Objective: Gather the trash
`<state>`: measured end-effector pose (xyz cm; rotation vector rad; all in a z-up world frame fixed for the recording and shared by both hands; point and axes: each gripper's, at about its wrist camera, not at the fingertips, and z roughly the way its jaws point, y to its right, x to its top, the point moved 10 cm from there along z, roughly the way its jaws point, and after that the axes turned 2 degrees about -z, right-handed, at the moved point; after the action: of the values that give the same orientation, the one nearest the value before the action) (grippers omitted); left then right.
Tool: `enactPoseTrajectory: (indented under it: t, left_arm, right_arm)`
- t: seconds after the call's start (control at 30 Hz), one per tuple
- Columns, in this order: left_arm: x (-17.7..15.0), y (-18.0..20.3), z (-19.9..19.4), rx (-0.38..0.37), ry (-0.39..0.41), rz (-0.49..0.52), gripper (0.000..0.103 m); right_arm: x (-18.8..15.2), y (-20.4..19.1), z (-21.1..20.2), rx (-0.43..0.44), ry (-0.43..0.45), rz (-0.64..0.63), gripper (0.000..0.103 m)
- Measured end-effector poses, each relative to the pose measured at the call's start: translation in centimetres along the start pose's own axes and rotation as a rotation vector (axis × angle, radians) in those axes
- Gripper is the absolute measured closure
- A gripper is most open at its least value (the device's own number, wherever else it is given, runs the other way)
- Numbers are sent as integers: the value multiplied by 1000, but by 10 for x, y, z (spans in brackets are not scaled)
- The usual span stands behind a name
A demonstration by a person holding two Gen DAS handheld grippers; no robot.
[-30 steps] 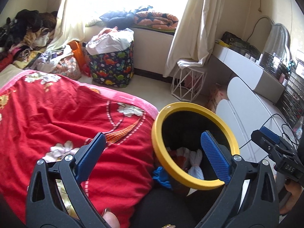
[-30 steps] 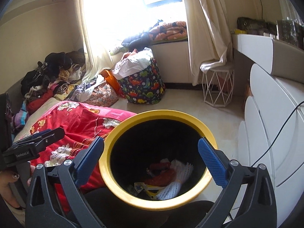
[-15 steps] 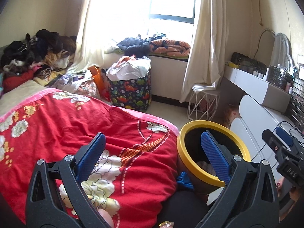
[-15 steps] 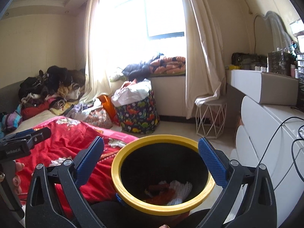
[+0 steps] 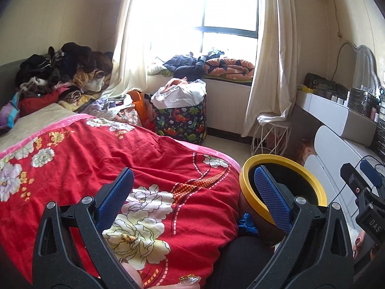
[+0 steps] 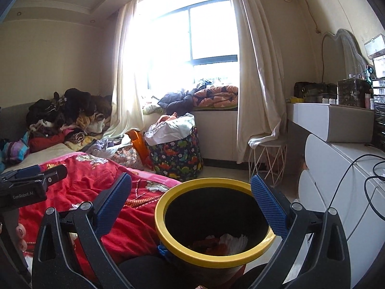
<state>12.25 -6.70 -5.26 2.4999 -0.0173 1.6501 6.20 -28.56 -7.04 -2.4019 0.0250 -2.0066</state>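
Note:
A black trash bin with a yellow rim (image 6: 168,240) stands beside the bed, low in the right wrist view. White and red trash (image 6: 226,240) lies at its bottom. My right gripper (image 6: 191,190) is open and empty above the bin. The bin's rim also shows in the left wrist view (image 5: 247,202) at the lower right. My left gripper (image 5: 192,185) is open and empty above the red floral blanket (image 5: 120,159). The right gripper's body shows at the right edge of the left wrist view (image 5: 361,187).
A dinosaur-print laundry basket (image 6: 178,154) and a white wire stool (image 6: 267,159) stand under the window. A white dresser with cables (image 6: 336,168) is on the right. Piled clothes (image 5: 60,72) lie at the bed's far end.
Both grippers have tilted upward, so the bin has dropped lower in each view and more of the window shows. Both stay open.

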Motion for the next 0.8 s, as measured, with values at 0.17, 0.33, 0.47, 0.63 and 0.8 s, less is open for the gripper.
enactPoseTrajectory:
  t: [0.17,0.33,0.47,0.63,0.8]
  left_arm:
    - [-1,1,-2,-4,2,-3,11]
    - [1,2,-5,-10,4,-5,11]
    - [0,2,-5,-7,1,-5,11]
    - [0,1,-6,-5,-1,-8,11]
    - [0,3,-8,-4,-4,-9,11]
  right_arm:
    - [-1,-1,0,0,-4,3,6]
    - [-4,-2,1,-2,-6,-2,6]
    - [-5,-2,3,-6,-9,-3,6]
    - [-4,-3,3,-7,-6,-7,6]
    - [-7,-3,2,-6,-5,-6,6]
